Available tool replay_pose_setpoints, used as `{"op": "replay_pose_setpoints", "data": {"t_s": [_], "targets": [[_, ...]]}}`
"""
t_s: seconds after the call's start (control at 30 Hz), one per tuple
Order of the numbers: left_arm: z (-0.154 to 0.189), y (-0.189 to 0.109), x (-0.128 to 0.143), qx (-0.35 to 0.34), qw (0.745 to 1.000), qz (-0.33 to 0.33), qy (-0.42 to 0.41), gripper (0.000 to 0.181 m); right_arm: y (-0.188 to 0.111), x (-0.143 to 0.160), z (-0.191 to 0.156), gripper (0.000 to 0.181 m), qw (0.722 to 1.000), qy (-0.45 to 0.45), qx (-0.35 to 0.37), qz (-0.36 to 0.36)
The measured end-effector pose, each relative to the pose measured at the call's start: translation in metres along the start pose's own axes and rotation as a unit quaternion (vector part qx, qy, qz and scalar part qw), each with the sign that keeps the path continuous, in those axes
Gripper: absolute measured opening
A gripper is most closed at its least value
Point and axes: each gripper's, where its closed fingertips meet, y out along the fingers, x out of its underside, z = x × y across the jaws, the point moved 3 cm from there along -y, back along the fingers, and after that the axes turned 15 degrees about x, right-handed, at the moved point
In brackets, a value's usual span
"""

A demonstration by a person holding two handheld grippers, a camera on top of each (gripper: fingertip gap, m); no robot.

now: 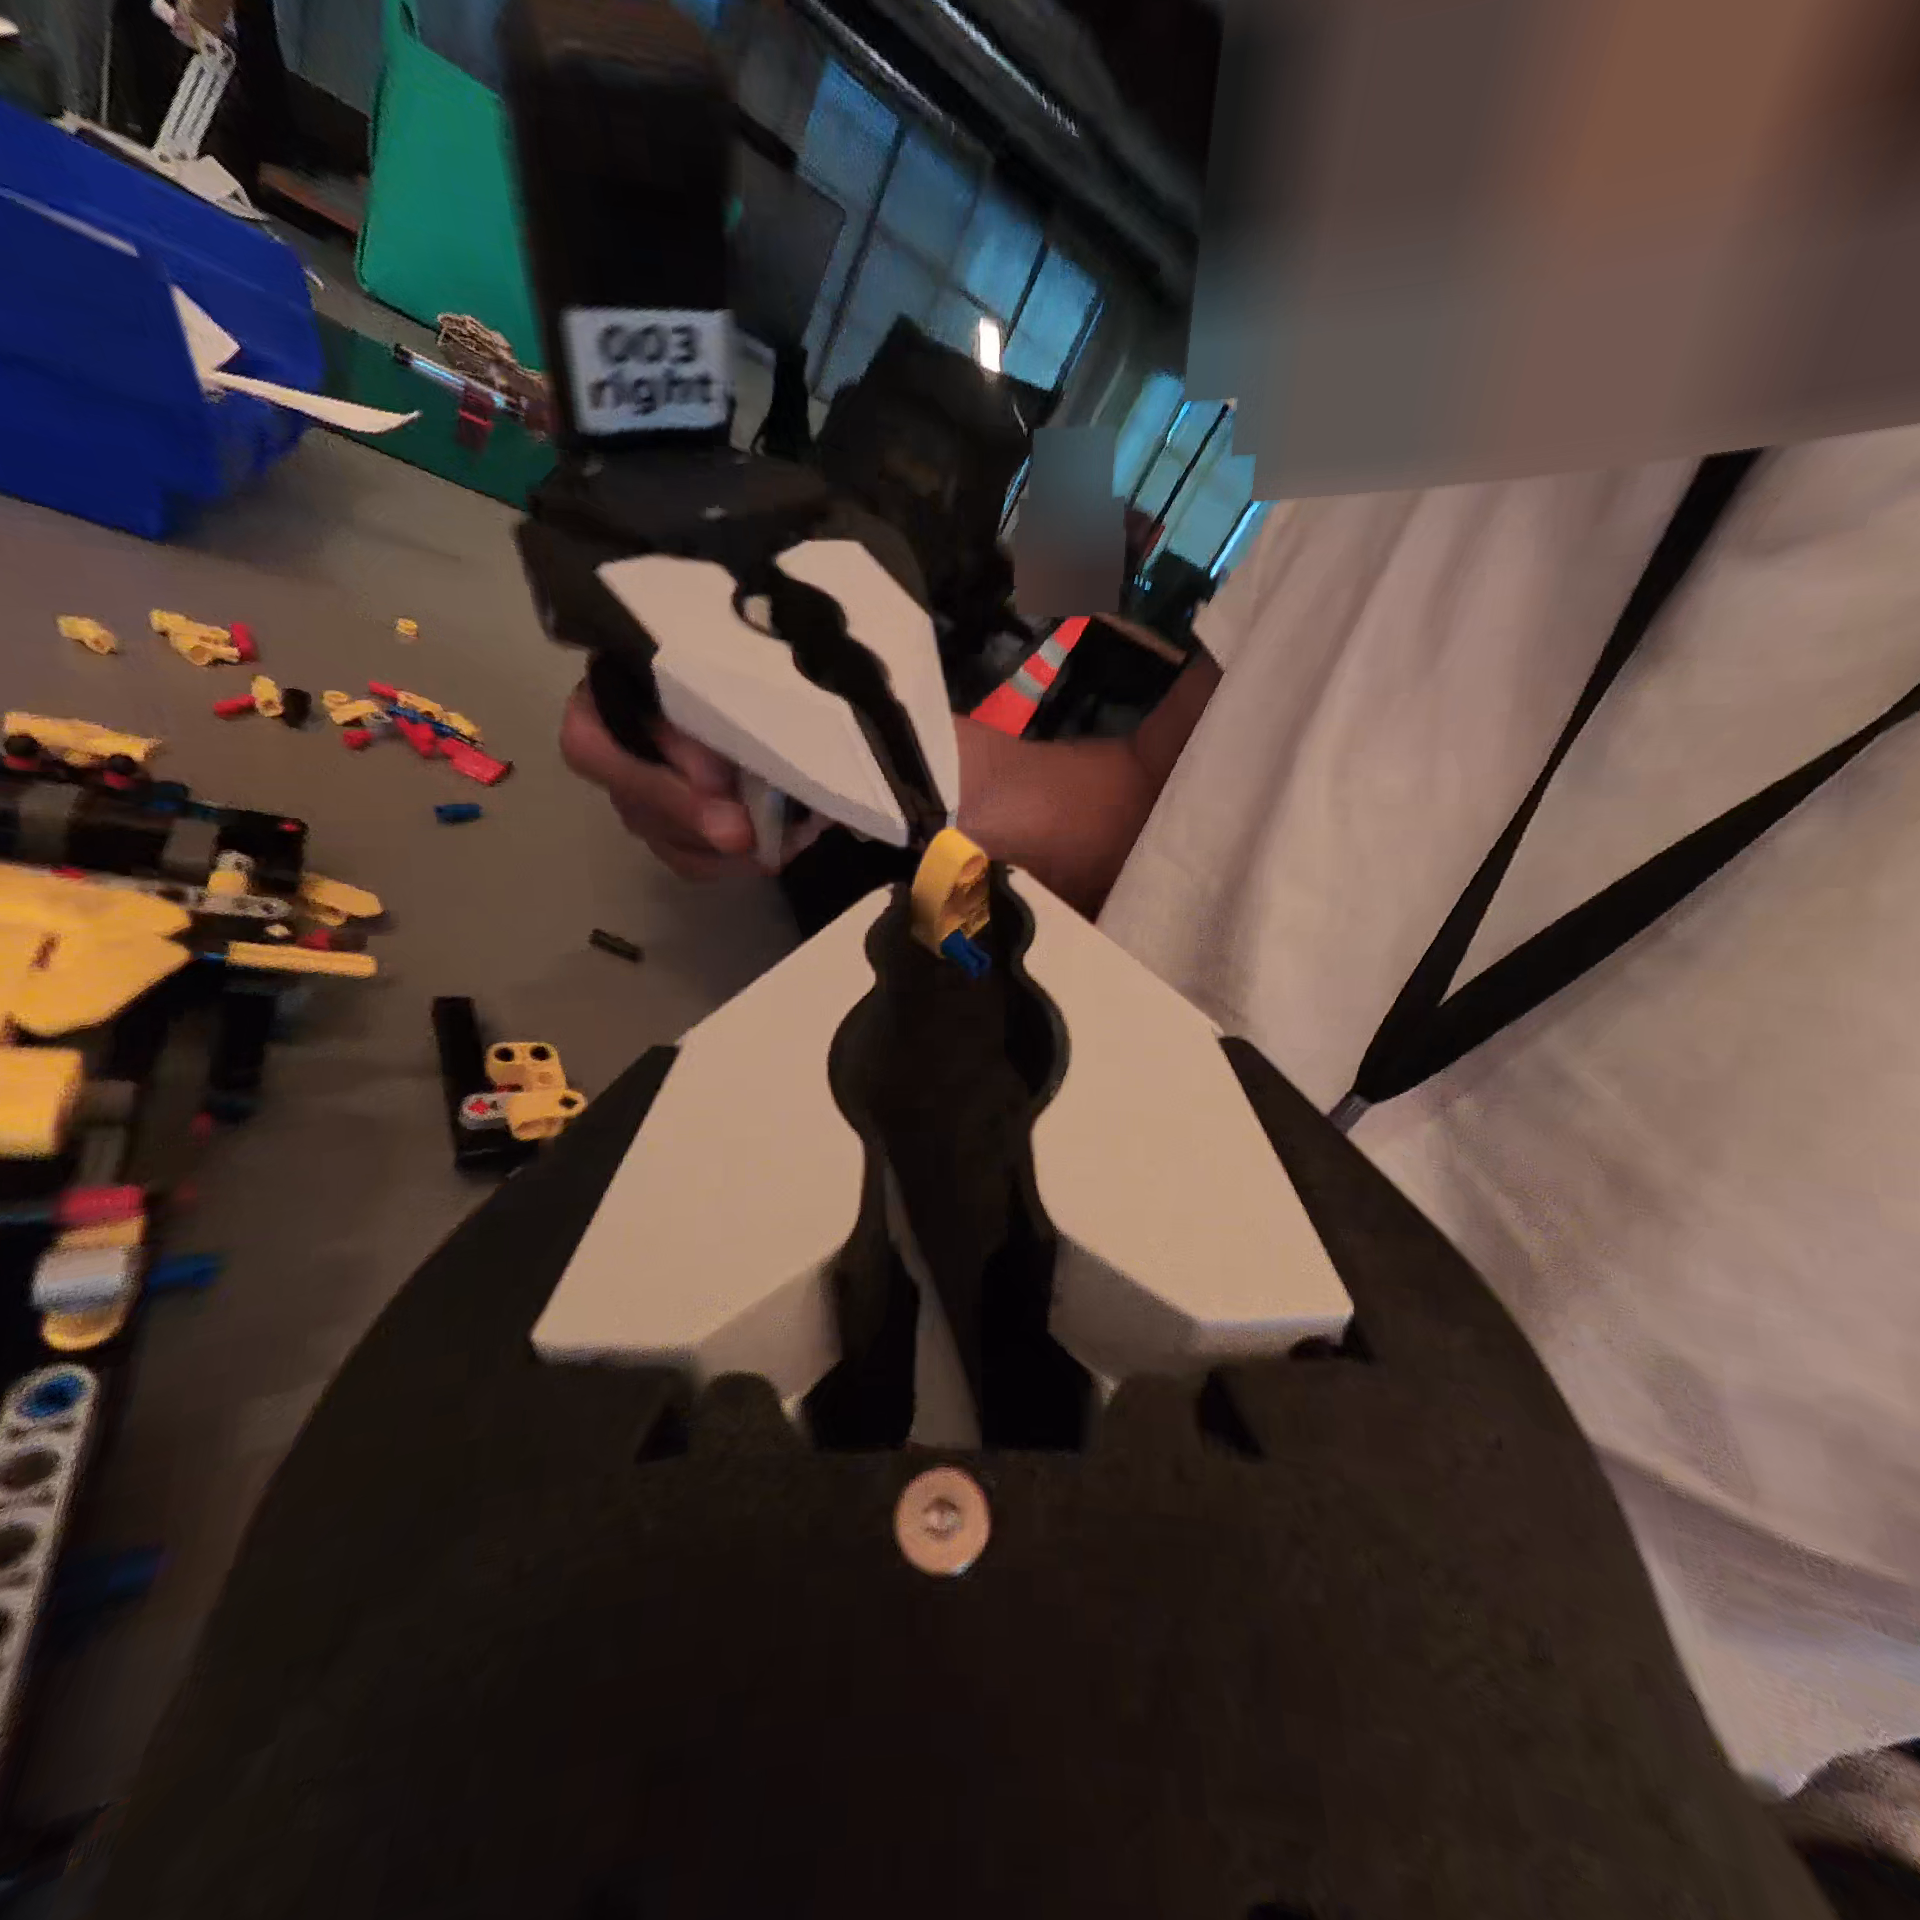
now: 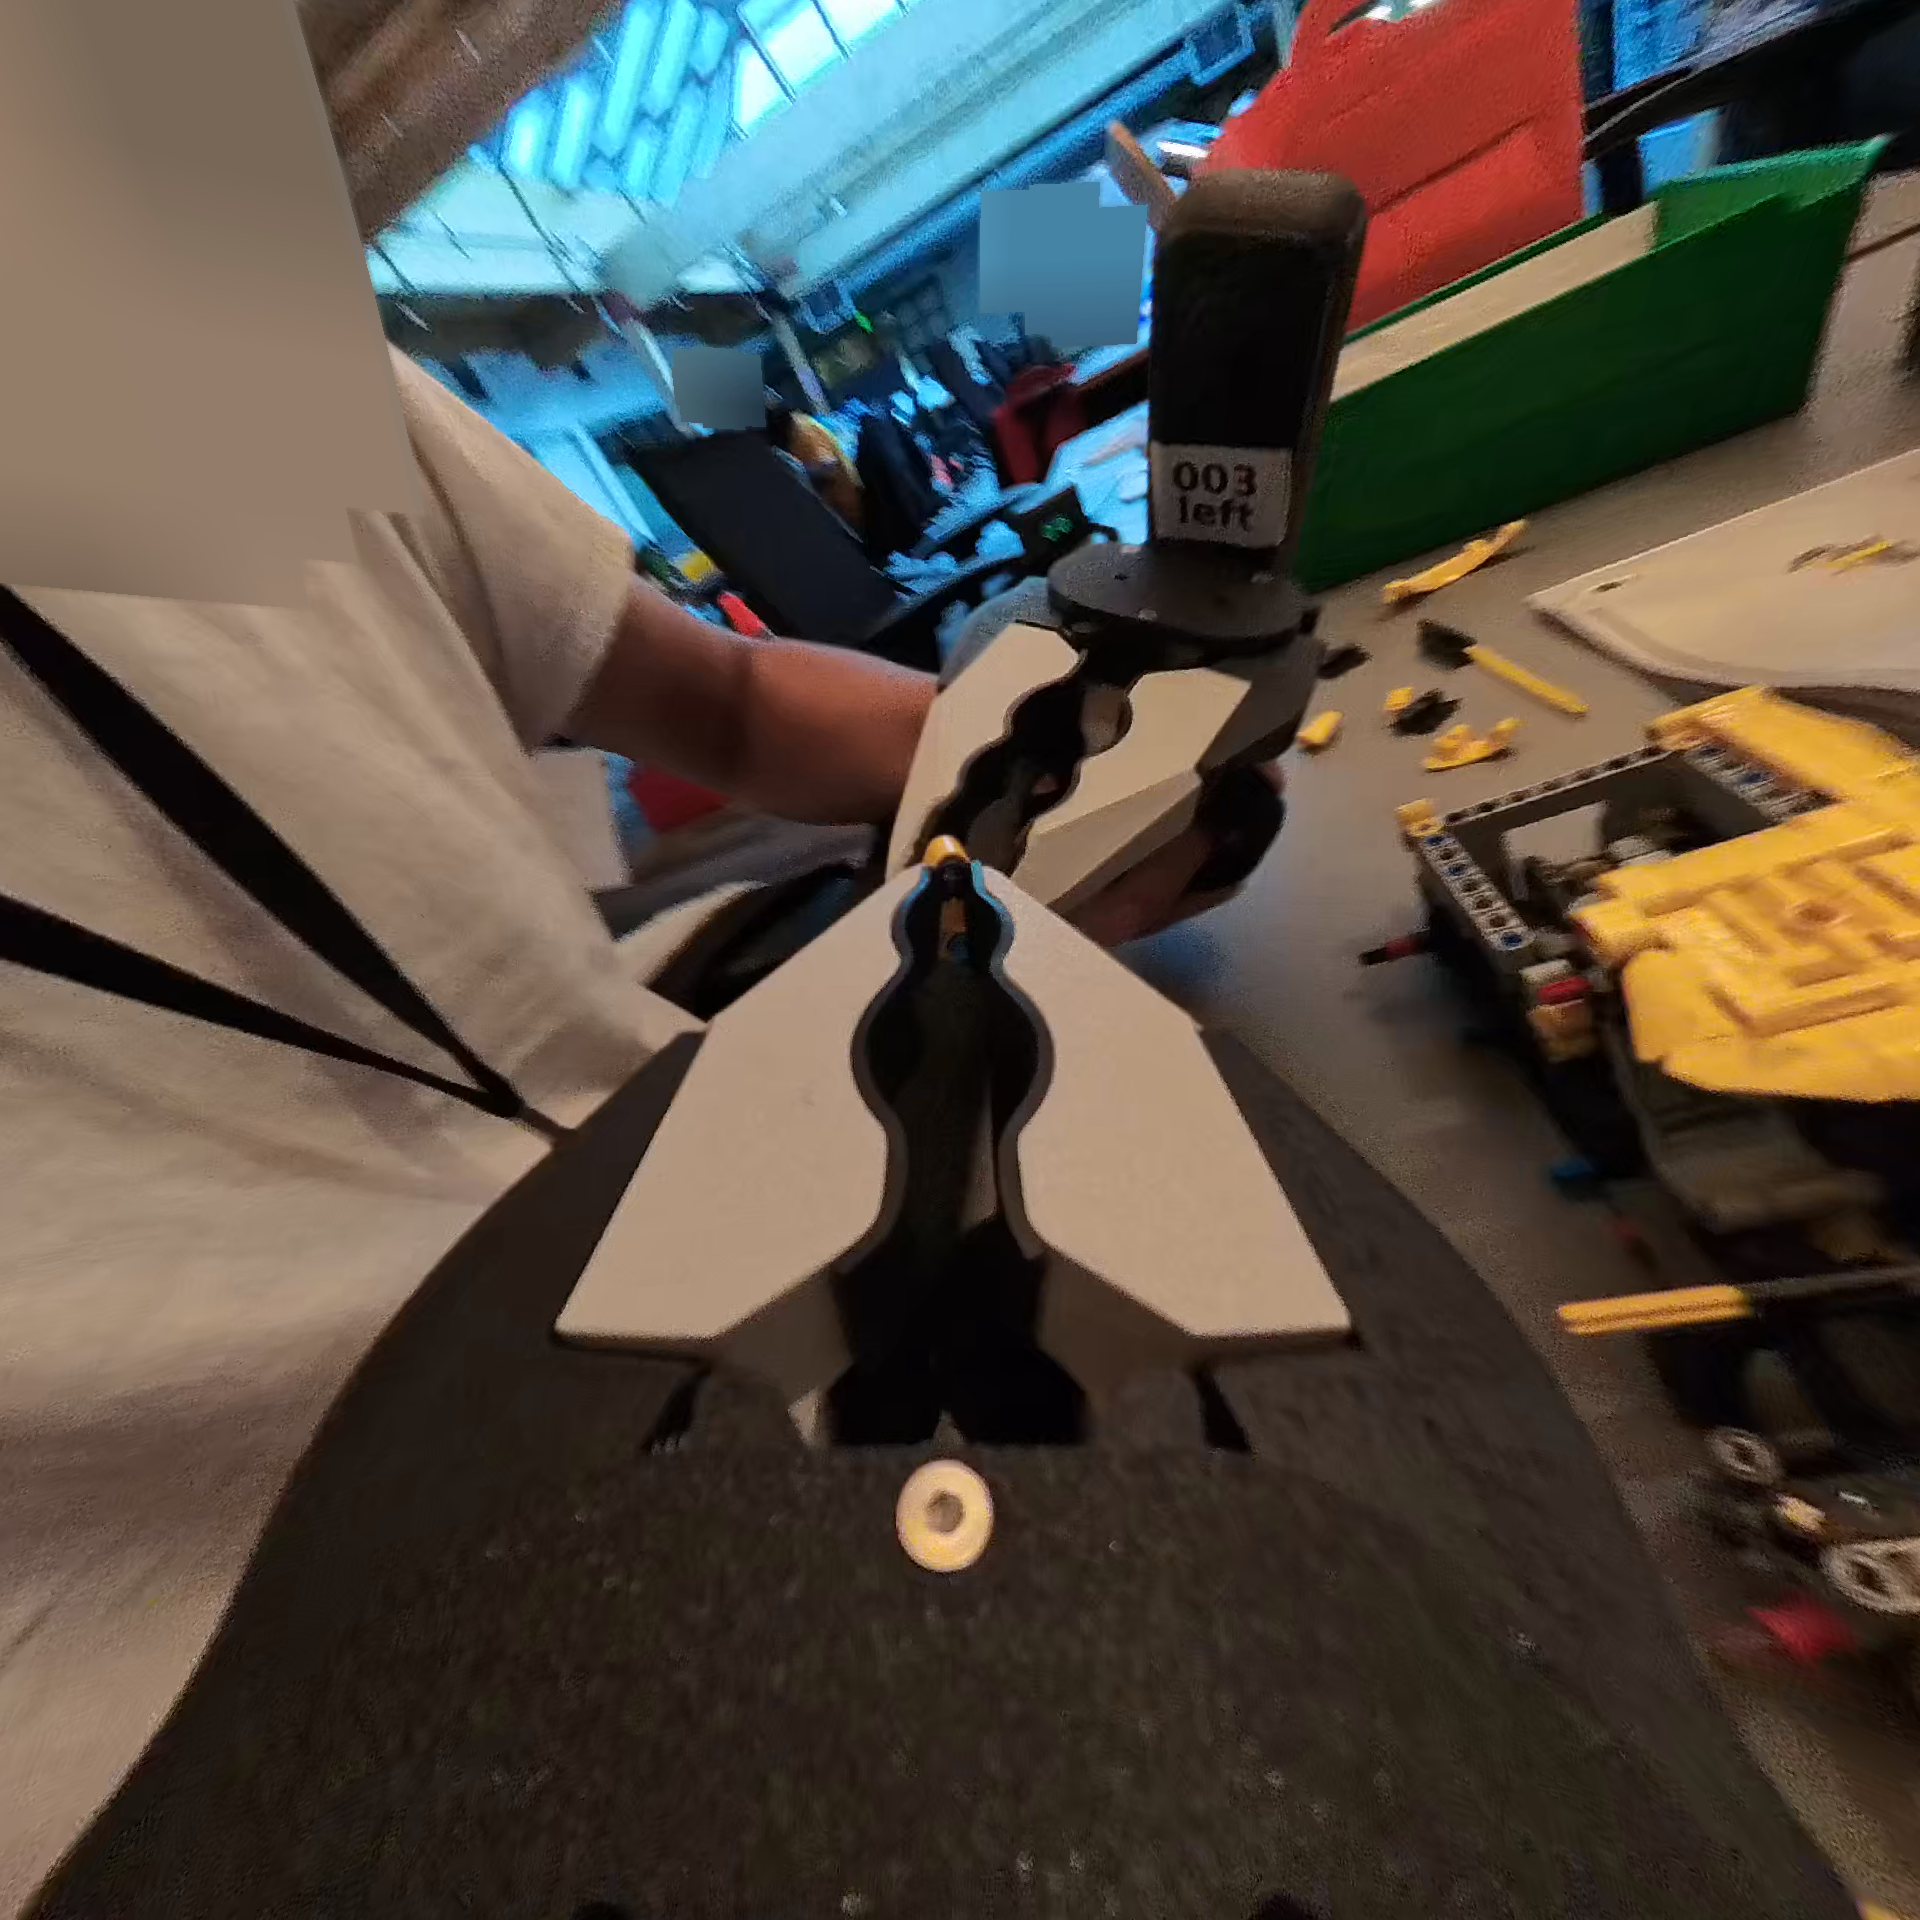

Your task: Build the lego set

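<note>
My left gripper (image 1: 951, 883) is shut on a small yellow connector (image 1: 951, 894) with a blue pin (image 1: 966, 951) at its lower end, held up in the air. My right gripper (image 1: 928, 821) comes in from above, tip to tip, its closed fingertips touching the connector's top. In the right wrist view my right gripper (image 2: 948, 883) is shut on a thin yellow and blue piece (image 2: 950, 914). The left gripper (image 2: 940, 831) meets it there. I cannot tell whether both hold the same piece. The yellow and black model (image 1: 125, 935) lies on the table and also shows in the right wrist view (image 2: 1766, 935).
Loose yellow, red and blue pieces (image 1: 416, 717) lie on the grey table (image 1: 499, 883). A black beam with a yellow connector (image 1: 520, 1091) lies nearer. Blue bins (image 1: 125, 343) and a green bin (image 2: 1558, 384) stand behind. The person's white shirt (image 1: 1558, 935) is close by. My two grippers' fingertips are within a few centimetres of each other.
</note>
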Motion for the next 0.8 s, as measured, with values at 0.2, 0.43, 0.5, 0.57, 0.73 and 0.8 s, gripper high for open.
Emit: {"op": "replay_pose_setpoints", "data": {"t_s": [0.2, 0.43, 0.5, 0.57, 0.73, 0.8], "targets": [[0.003, 0.009, 0.010, 0.012, 0.996, -0.073, 0.042, 0.012, 0.005, 0.015, -0.003, 0.004, 0.995, 0.064, -0.068, -0.031], [-0.009, 0.010, 0.033, -0.096, 0.959, -0.247, 0.096, 0.012, 0.009, 0.034, 0.008, 0.004, 0.981, 0.019, -0.040, -0.190], [-0.010, 0.011, 0.030, -0.142, 0.937, -0.288, 0.140, 0.012, 0.005, 0.030, 0.009, 0.004, 0.982, 0.004, -0.043, -0.185], [-0.009, 0.007, 0.027, -0.179, 0.919, -0.310, 0.167, 0.012, 0.003, 0.025, 0.012, 0.004, 0.984, -0.002, -0.028, -0.175], [-0.008, -0.019, 0.056, -0.230, 0.864, -0.411, 0.177, 0.013, -0.010, 0.020, 0.042, 0.004, 0.989, -0.019, 0.093, -0.111], [-0.005, -0.028, 0.069, -0.216, 0.858, -0.440, 0.154, 0.013, -0.006, 0.027, 0.051, 0.004, 0.986, -0.025, 0.135, -0.095]]}}
